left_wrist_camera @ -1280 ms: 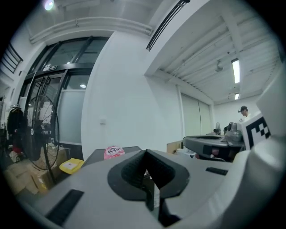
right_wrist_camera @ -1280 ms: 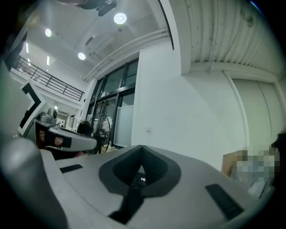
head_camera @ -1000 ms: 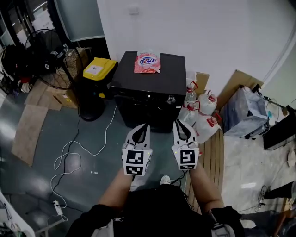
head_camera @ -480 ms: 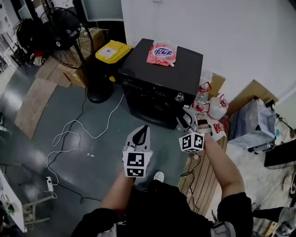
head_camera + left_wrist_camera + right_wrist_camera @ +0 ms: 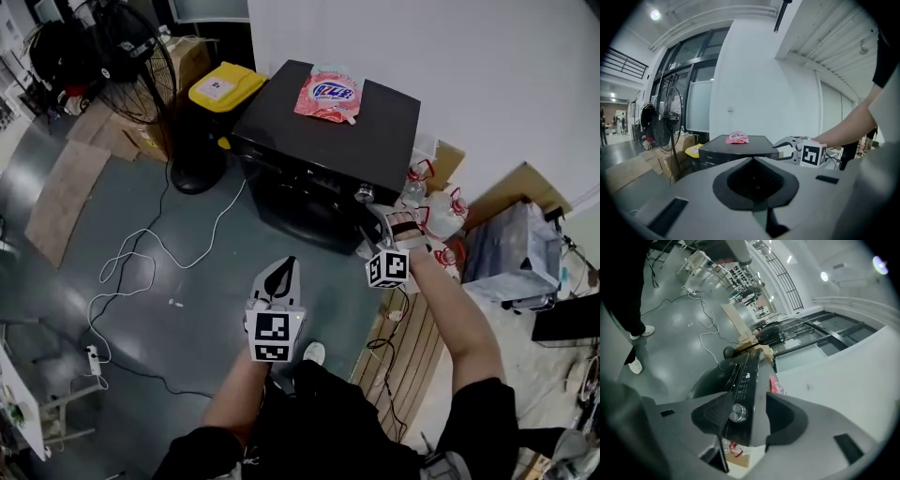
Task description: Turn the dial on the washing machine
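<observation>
The black washing machine point(image 5: 319, 150) stands against the white wall, with its silver dial point(image 5: 364, 193) at the right end of the front panel. My right gripper point(image 5: 386, 221) is rolled onto its side just in front of that dial. Its jaws have just been opening and now stand open. In the right gripper view the dial point(image 5: 737, 413) shows in the gap of the right gripper point(image 5: 749, 414), a little ahead of the pads and untouched. My left gripper point(image 5: 285, 268) hangs shut and empty over the floor, well back from the machine point(image 5: 736, 146); in its own view the left gripper point(image 5: 754, 180) holds nothing.
A pink detergent bag point(image 5: 328, 94) lies on the machine's top. A yellow-lidded bin point(image 5: 223, 86) and a standing fan point(image 5: 141, 56) are to its left, and a white cable point(image 5: 131, 272) trails over the floor. Water jugs point(image 5: 439, 214) and wooden planks point(image 5: 412, 347) sit at the right.
The right gripper has rolled onto its side, gone forward toward the dial and opened its jaws. The left gripper has sunk and stayed back.
</observation>
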### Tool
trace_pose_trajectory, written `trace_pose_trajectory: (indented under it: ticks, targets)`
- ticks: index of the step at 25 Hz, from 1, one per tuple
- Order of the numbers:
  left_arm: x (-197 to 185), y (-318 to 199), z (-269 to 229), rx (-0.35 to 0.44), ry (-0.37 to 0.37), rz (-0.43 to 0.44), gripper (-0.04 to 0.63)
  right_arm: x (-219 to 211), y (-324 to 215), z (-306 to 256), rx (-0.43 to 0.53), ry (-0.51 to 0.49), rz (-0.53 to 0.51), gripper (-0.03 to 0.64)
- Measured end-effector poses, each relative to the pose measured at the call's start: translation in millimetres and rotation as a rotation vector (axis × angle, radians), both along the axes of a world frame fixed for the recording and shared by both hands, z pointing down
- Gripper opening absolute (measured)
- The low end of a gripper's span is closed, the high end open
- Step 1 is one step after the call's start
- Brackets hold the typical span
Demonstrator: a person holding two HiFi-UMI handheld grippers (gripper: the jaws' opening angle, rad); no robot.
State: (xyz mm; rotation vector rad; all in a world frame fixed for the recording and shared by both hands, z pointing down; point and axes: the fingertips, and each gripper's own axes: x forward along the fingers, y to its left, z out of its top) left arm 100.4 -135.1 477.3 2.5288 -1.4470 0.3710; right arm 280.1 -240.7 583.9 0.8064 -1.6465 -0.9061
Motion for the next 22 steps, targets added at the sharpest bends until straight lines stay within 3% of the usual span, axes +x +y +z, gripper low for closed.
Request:
trace_pose_trajectory:
  ticks: [11, 18, 22]
  targets:
    - [24.8, -29.2, 42.5, -0.048, -0.031, 0.006, 0.012, 36.6, -54.4, 78.6, -0.031, 0.193, -0.031, 0.267]
    - [19.7, -35.1, 67.0, -0.086, -0.05, -0.013, 0.012, 37.0, -74.8, 111.6, 0.001, 0.395, -0.13, 0.311]
    - [13.2, -36.2, 76.0, -0.1, -0.057, -0.026, 0.012, 30.7, -76.2, 127.4, -0.078, 0.381, -0.118, 0.347]
